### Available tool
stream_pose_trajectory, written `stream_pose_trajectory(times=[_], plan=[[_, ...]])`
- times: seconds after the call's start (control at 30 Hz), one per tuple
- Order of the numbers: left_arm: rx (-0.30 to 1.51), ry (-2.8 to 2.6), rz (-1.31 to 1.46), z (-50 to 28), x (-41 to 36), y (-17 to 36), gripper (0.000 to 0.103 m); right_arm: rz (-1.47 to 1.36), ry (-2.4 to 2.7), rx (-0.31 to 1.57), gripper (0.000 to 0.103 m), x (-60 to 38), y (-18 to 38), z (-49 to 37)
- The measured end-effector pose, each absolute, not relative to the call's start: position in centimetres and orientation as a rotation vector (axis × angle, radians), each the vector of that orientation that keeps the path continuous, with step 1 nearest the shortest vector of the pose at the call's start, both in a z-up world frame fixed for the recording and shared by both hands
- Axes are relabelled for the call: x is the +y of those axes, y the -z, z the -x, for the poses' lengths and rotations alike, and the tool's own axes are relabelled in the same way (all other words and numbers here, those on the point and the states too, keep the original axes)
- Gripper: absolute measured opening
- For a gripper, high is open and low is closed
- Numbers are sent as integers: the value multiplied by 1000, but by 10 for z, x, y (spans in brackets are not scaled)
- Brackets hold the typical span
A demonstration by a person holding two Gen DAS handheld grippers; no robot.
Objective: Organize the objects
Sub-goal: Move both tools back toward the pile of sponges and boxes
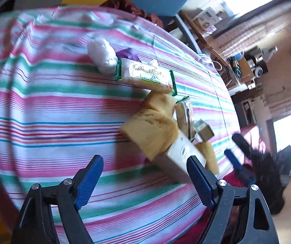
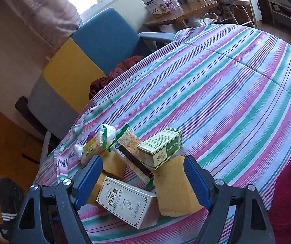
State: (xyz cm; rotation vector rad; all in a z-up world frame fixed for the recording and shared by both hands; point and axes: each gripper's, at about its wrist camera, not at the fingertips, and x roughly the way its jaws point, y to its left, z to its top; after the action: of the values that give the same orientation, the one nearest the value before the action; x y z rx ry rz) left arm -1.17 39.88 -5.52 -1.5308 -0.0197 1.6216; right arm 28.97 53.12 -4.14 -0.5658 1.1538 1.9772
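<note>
From your right wrist view, a small pile sits near the edge of a table under a striped cloth [image 2: 227, 85]. Going left to right: a clear plastic bundle [image 2: 78, 150], likely light and slippery; a cracker pack with green ends [image 2: 96, 142], crinkly and probably fragile, best held across its flat sides, gently; a second cracker pack [image 2: 131, 150] with a barcode, lying under a small green box [image 2: 161, 148]. That box looks stiff and light, so take it across its long faces. In front lies a white box [image 2: 125, 203] with printed characters, also rigid, resting on yellow sponge pieces [image 2: 176, 187], which look soft and will squash.

Your right gripper [image 2: 143, 180] hangs over the pile, fingers wide apart, gripping nothing. In the blurred left wrist view, your left gripper [image 1: 145, 174] is also spread, empty, beside the white box.
</note>
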Motion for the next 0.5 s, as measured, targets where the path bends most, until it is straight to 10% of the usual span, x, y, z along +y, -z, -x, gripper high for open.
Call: stream_pose_trajectory(times=[0.37, 0.5], plan=[[-279, -1528, 1877, 39, 445, 106, 91, 609, -2015, 1148, 83, 530, 44, -281], [-159, -1564, 1790, 29, 447, 97, 69, 624, -2028, 1138, 83, 529, 43, -278]])
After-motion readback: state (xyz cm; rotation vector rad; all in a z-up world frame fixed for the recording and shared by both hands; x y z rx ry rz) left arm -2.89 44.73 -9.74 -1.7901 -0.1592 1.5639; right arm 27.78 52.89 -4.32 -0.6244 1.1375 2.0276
